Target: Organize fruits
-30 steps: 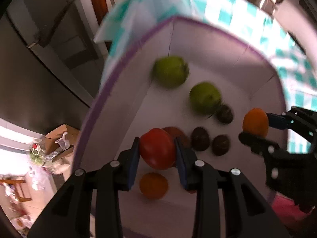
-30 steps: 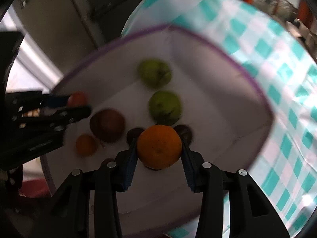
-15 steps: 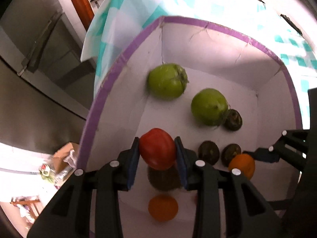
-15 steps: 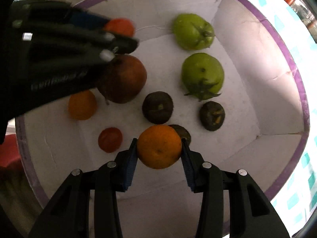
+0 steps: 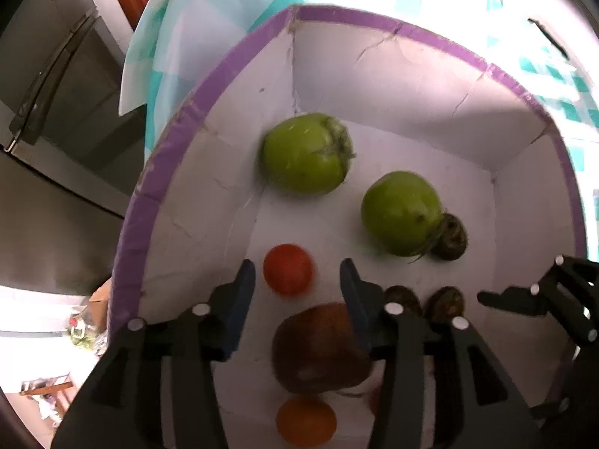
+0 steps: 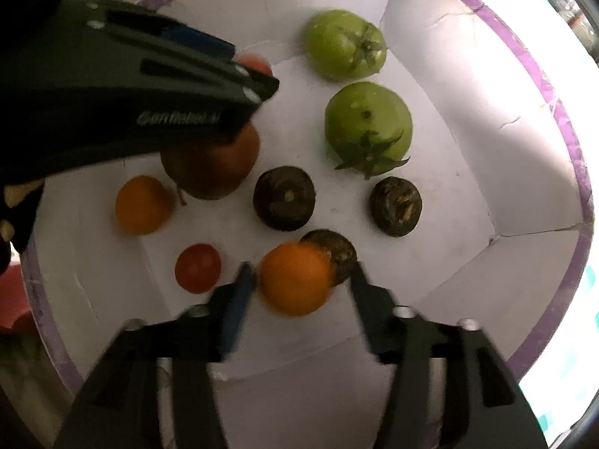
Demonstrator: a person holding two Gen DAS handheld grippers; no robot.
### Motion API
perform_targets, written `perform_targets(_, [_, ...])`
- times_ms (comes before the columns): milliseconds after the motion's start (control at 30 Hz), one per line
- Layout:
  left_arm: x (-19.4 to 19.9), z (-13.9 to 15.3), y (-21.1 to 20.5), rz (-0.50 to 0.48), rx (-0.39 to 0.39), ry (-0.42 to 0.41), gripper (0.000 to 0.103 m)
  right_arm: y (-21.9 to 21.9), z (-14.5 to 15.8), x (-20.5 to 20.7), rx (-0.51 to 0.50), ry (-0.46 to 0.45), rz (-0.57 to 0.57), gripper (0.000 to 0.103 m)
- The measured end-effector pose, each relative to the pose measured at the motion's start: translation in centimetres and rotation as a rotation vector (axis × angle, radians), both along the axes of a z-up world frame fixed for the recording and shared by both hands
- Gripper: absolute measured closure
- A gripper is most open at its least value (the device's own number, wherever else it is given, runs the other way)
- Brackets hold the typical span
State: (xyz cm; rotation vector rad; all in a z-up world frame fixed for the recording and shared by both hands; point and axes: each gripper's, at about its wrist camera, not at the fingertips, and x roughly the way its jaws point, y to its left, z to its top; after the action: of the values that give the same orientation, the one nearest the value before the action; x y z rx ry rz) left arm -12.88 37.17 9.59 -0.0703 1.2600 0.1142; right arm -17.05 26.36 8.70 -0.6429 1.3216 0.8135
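Both tongs are over the white box (image 6: 468,75) with its purple rim, and both have just been opening; the left gripper (image 5: 297,280) has its jaws spread with the red tomato (image 5: 287,269) loose between them, clear of both blue pads, seemingly dropping or just landed near the box's left wall; a release, by the look of it, with nothing gripped now. The right gripper (image 6: 299,284) is parted too; the orange (image 6: 295,278) sits blurred between its fingers, close to the left pad but no longer squeezed, falling against a dark round fruit (image 6: 337,252) just beyond it. Farther in lie two green tomatoes (image 6: 368,127); to the left another orange (image 6: 142,204), a small red tomato (image 6: 197,267) and a brown fruit (image 6: 213,166). Like is landing near like; that reads as sorting by kind.
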Motion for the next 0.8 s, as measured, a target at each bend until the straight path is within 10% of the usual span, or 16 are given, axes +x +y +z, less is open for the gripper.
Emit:
perform_targets(267, [-2.9,4.9,-0.1,-0.043,-0.031,-0.218,0.008,-1.9,3.0,1.5,0.143,-0.024,-0.096,0.028])
perform_targets(500, [-8.1,13.5,2.0,0.072,-0.013,-0.492,0.002,-5.3,7.0,3.2,0.224,-0.156,-0.234,0.016])
perform_targets(800, [-10.8,14.0,3.4,0.237,-0.019,-0.364,0.002,-5.5,8.6,4.1,0.237,-0.202,-0.307,0.016])
